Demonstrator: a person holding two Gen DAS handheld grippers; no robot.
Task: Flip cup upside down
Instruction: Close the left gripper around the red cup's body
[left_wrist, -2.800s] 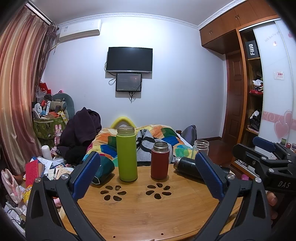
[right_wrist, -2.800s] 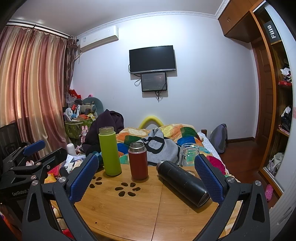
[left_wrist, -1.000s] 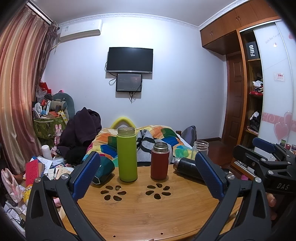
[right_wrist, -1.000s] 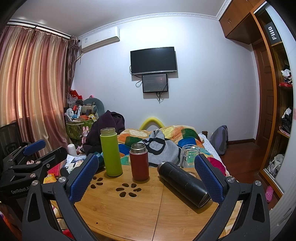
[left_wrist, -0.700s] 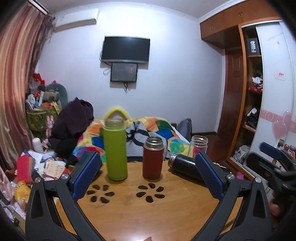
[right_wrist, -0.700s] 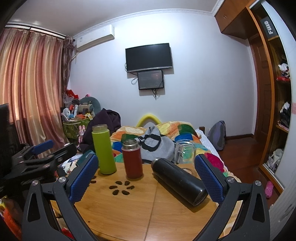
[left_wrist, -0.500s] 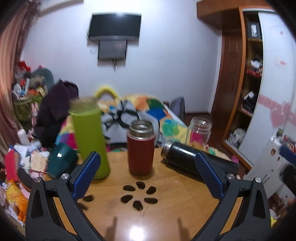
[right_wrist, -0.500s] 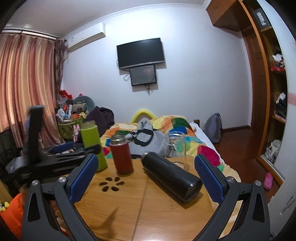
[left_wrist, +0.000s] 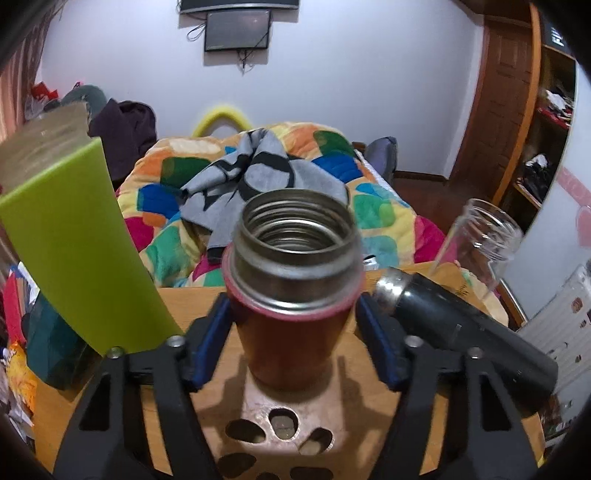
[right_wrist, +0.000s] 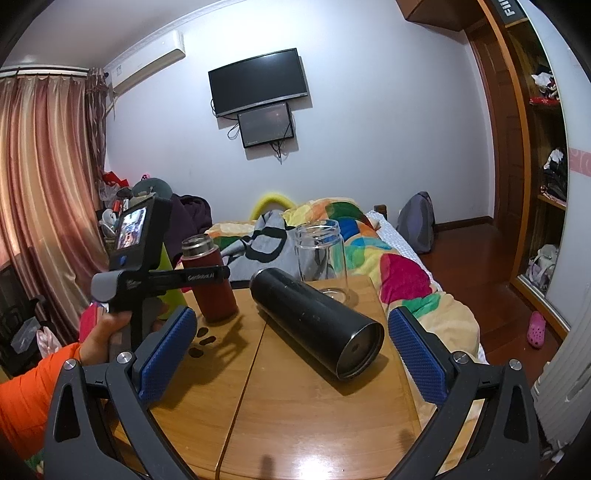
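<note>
Red cup (left_wrist: 295, 295), upright on bench (left_wrist: 369, 424), mouth open, bracketed by left gripper (left_wrist: 293, 343).

Item: red cup with steel threaded neck, standing near the bench's flower-shaped cutouts (left_wrist: 277, 439). Left gripper: blue pads sit just beside the body on both sides; whether they already press it cannot be told. Step judged in hand: taking the grasp, cup not yet lifted. Next move calls for a firm close on the body, a lift off the bench, then a half-turn of the wrist before setting it mouth down. Right gripper (right_wrist: 295, 354): wide, holding nothing, hovering over the near bench. Nearby: green bottle (left_wrist: 70, 243) close on the left; black flask (right_wrist: 317, 321) lying on its side to the right; glass jar (right_wrist: 323, 254) upright behind it. The bottle and flask crowd the turning room.
</note>
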